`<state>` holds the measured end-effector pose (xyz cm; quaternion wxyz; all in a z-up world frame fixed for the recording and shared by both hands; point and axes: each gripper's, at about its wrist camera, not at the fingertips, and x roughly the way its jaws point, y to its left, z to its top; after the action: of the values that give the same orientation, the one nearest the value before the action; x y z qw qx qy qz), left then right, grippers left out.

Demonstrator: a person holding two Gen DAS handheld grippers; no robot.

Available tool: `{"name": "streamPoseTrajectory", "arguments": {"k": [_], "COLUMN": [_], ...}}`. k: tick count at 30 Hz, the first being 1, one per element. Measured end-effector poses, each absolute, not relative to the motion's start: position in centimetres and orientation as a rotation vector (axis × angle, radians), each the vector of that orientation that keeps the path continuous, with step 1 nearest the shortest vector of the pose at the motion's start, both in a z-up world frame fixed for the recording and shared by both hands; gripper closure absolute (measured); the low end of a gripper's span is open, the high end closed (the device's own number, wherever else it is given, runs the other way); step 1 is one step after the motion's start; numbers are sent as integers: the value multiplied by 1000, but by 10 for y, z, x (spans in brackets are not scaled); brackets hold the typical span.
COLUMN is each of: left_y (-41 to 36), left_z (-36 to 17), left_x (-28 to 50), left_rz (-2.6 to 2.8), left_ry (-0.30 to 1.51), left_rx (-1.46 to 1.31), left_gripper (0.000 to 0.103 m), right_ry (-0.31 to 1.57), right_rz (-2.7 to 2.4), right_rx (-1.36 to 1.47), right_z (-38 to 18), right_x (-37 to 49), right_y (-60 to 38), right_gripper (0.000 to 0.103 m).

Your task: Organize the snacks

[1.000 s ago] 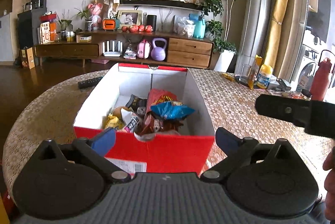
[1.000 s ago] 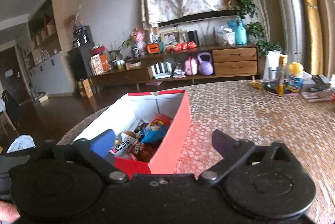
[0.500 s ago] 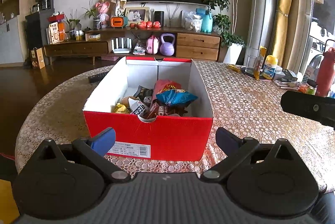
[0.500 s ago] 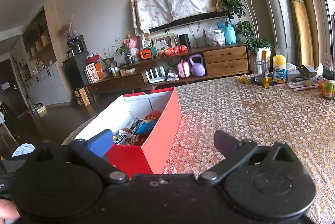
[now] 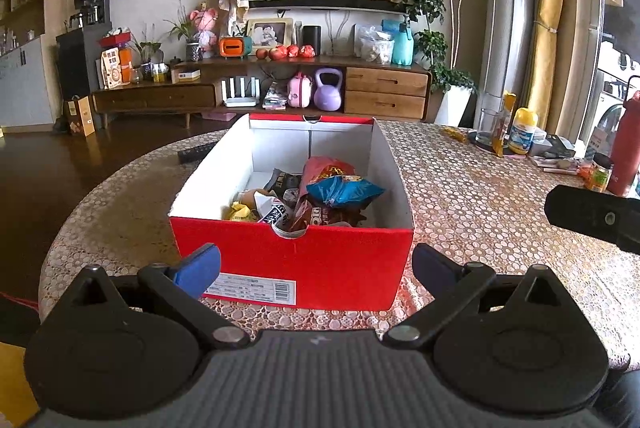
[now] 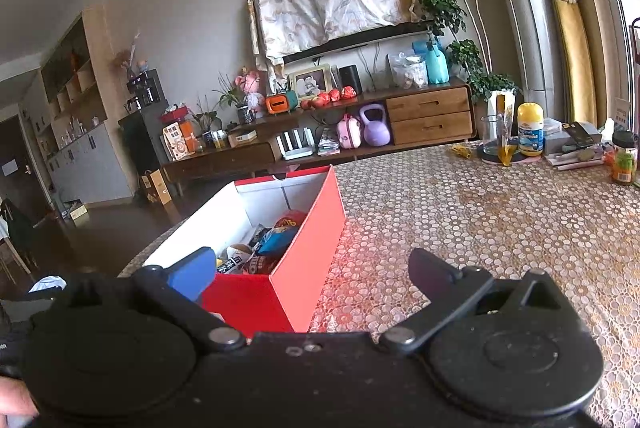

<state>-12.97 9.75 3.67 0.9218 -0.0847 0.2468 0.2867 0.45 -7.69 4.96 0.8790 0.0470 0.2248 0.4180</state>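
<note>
As both my tools hang free of any load, here is each view in turn.

Left wrist, my left gripper (image 5: 316, 260): jaws spread wide, nothing between them, held just short of the near wall of the red box (image 5: 292, 260).
Left wrist, box: it sits toward the table's (image 5: 480, 196) near-left edge, lidless, so I can reach in from above.
Left wrist, snacks (image 5: 308, 196): piled against the box's near wall; a blue packet (image 5: 344, 191) lies on top, a red bag (image 5: 326, 168) leans behind it, a yellow wrapper (image 5: 239, 213) is in the near-left corner.
Left wrist, far half of box: bare white floor.
Left wrist, right tool: only a black finger shows at the right edge, over the cloth.

Right wrist, my right gripper (image 6: 312, 268): jaws wide, empty, held over the table beside the box's (image 6: 308, 260) right wall.
Right wrist, snacks (image 6: 268, 244): same heap, seen over the rim.
Right wrist, far-right edge: a glass (image 6: 492, 136) and a yellow-capped bottle (image 6: 531, 130), well apart from the box.
Judgement: the packets look gathered; neatening may remain.
</note>
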Motion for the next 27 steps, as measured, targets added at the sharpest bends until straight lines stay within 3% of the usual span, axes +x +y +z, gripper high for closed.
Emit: {"name": "streamPoseTrajectory", "arguments": {"k": [27], "left_y": [98], "left_z": [36], "left_x": [-128], "left_rz": [575], "left_ry": [499], "left_rx": [-157], "left_gripper": [0], "right_ry": [483], "right_rz": [866], "right_rx": [95], "right_z": [46], "right_x": [4], "right_y": [-76], "right_gripper": [0]}}
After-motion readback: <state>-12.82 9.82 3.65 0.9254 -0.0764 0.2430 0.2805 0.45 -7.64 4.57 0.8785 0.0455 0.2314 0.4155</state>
